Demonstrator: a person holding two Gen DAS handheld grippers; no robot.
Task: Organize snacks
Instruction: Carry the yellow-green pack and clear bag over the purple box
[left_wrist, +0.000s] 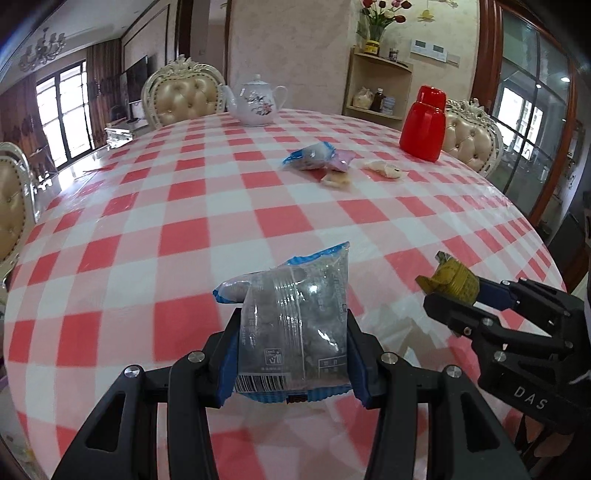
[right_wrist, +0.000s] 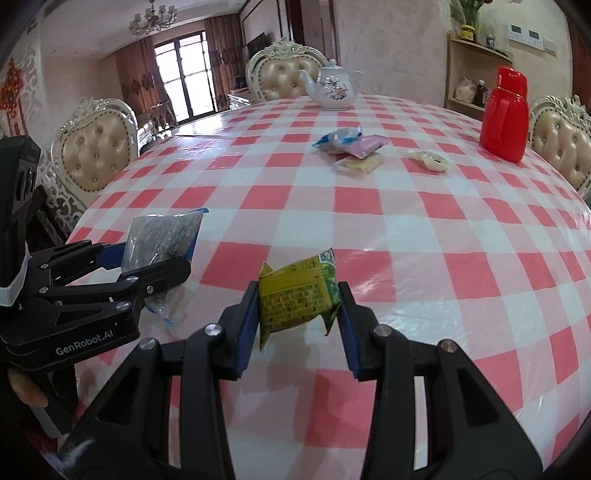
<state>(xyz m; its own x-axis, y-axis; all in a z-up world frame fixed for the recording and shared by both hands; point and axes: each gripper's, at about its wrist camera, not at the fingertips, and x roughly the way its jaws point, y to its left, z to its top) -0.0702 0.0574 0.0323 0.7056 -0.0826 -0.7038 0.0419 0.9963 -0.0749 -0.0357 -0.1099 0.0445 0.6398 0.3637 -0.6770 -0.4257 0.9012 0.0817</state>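
My left gripper is shut on a clear snack packet with blue edges, held above the near part of the table; the same packet shows at the left of the right wrist view. My right gripper is shut on a yellow-green snack packet, seen also as the yellow packet at the right of the left wrist view. Farther across the table lies a small pile: a blue-edged packet, a pink packet and a pale biscuit packet. A separate pale snack lies to its right.
The round table wears a red-and-white checked cloth. A white floral teapot stands at the far edge and a red jug at the far right. Padded chairs ring the table. A shelf stands behind.
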